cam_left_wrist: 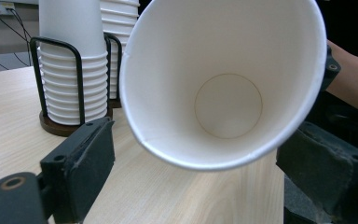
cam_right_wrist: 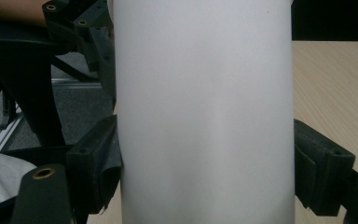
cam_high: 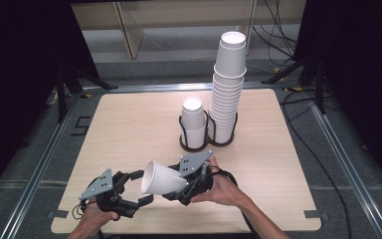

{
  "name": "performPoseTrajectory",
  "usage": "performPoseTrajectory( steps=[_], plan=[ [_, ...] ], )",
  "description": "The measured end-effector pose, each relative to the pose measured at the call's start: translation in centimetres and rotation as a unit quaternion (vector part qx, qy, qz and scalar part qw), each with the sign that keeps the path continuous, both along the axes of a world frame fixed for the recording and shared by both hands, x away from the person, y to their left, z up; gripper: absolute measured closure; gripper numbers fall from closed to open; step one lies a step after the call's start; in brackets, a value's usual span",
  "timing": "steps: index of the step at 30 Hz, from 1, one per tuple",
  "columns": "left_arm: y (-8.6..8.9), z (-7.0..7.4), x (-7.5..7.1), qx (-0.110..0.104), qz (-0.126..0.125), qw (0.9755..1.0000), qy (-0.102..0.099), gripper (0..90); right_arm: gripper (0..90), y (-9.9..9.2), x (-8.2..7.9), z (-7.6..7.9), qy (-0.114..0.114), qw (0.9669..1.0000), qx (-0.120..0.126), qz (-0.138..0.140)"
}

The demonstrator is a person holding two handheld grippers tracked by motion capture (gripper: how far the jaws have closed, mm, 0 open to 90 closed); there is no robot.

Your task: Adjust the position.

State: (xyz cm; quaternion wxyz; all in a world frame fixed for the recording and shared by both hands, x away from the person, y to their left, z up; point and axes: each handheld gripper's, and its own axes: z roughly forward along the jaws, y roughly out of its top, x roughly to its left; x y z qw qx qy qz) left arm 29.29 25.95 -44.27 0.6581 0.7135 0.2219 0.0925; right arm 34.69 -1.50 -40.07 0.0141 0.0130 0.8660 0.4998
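Right gripper [cam_high: 179, 191] clamps smooth white paper cup [cam_high: 161, 178] sideways; left gripper [cam_high: 138, 187] open, jaws clear of rim.

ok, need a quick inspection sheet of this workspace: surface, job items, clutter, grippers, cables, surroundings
Surface: light wood table, bare.
Job's things: loose paper cup on its side; short stack and tall stack in a wire holder.
Clutter: nothing seen.
Grippers: right gripper clamps the loose cup; left gripper open, jaws either side of its rim, not touching.
Cables: black cables on the floor at right.
Surroundings: dark curtains, metal rails.
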Motion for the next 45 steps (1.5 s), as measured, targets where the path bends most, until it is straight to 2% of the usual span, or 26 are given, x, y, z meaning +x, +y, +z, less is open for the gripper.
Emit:
performPoseTrajectory(
  steps=[1,2,6,13,15,16,17,30,35,37,39,41,42,45],
  plan=[
    [-0.1,0.0,0.0,-0.003,-0.001,1.0000,0.001,10.4,21.8,0.1,0.0,-0.1,0.001,1.0000,0.000,0.003],
    [-0.1,0.1,-0.2,0.010,0.002,0.9999,0.002,10.2,21.8,0.2,0.0,-0.2,0.000,1.0000,0.001,0.006],
    [-0.4,0.2,-0.2,0.010,-0.001,0.9999,0.000,6.9,21.8,0.7,-0.2,-0.6,0.005,0.9999,-0.001,0.013],
    [-0.6,0.2,-0.3,-0.003,0.001,1.0000,-0.001,3.8,21.8,1.5,-0.5,-0.9,0.010,0.9997,0.003,0.022],
    [-0.7,0.2,-0.4,-0.008,-0.001,1.0000,-0.001,4.4,21.8,1.6,-0.4,-1.0,0.003,0.9997,0.008,0.024],
    [-0.7,0.3,-0.4,-0.006,-0.001,1.0000,-0.004,4.6,21.7,1.7,-0.6,-1.0,0.015,0.9995,0.006,0.026],
    [-0.7,0.3,-0.4,-0.008,-0.001,1.0000,-0.004,4.5,21.7,1.7,-0.6,-1.1,0.017,0.9995,0.008,0.026],
    [-0.5,0.6,-0.5,-0.021,-0.004,0.9998,-0.006,11.0,22.4,1.7,-0.4,-1.5,0.021,0.9992,0.018,0.028],
    [-0.4,0.6,-0.5,-0.016,-0.009,0.9998,-0.008,13.4,21.8,1.7,-0.2,-1.8,0.025,0.9989,0.019,0.034],
    [-0.3,0.7,-0.5,-0.013,-0.010,0.9998,-0.009,13.9,20.8,1.7,-0.1,-1.9,0.026,0.9989,0.023,0.032],
    [-0.4,0.7,-0.5,-0.012,-0.008,0.9998,-0.011,14.1,18.5,1.7,-0.1,-2.0,0.042,0.9985,0.020,0.028],
    [-0.3,0.7,-0.5,-0.009,-0.004,0.9999,-0.013,14.3,14.9,1.5,0.2,-2.0,0.046,0.9987,0.015,0.018],
    [-0.2,0.7,-0.5,-0.011,-0.002,0.9999,-0.011,14.3,15.9,1.3,0.2,-2.1,0.055,0.9982,0.018,0.017],
    [0.2,0.9,-0.4,-0.006,0.001,0.9999,-0.013,14.3,15.3,0.8,0.4,-2.1,0.057,0.9983,0.012,0.008]
  ],
)
